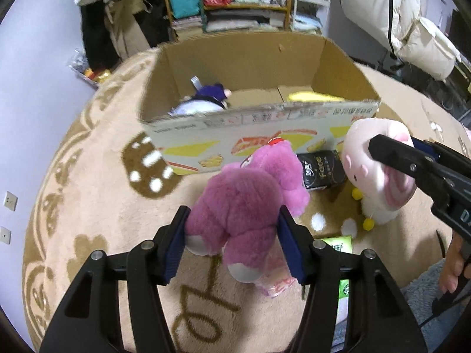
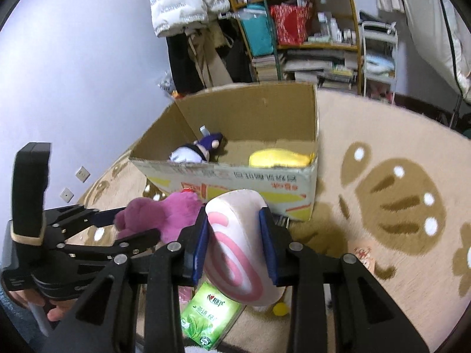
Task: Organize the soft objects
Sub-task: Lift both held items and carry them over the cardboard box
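Left fingers [image 1: 188, 229] clamp purple plush [image 1: 244, 206]; right fingers [image 2: 266, 235] clamp pink-swirl plush [image 2: 235, 250].

My left wrist view looks steeply down along its fingers, close over the rug [image 1: 97, 206], facing the cardboard box [image 1: 250, 67] just beyond. My right wrist view sits alongside, tilted less. Both share the box, the shelf [image 2: 318, 44] far behind, and each other's gripper.
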### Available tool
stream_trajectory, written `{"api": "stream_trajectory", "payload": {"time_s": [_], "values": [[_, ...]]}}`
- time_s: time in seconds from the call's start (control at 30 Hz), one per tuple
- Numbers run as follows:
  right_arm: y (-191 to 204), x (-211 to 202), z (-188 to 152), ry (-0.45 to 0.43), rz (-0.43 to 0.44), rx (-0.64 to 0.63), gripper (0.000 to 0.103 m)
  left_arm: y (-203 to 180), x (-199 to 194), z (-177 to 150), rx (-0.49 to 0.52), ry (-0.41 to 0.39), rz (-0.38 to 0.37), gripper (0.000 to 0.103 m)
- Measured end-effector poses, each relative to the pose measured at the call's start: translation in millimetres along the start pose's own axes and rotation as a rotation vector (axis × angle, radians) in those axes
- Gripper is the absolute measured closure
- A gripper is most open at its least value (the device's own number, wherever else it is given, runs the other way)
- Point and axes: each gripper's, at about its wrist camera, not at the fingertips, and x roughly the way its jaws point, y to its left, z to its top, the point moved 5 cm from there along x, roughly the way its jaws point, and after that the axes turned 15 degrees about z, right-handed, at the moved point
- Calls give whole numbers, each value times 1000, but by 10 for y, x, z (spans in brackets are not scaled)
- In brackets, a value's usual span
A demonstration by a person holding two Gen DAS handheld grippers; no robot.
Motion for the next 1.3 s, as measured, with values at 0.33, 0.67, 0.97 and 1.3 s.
{"api": "stream_trajectory", "payload": {"time_s": [0.33, 0.67, 0.97, 1.3], "values": [[188, -296, 120, -127, -23, -89, 71, 264, -531, 98, -108, -158, 43, 47], [292, -483, 250, -220, -9, -125, 71, 411, -958, 232, -180, -337, 68, 47], [301, -507, 478, -279, 18, -149, 72, 576, -954, 468, -237, -413, 101, 47], [231, -419, 715, -317, 26, -185, 72, 562, -816, 764, -250, -471, 117, 47]]}}
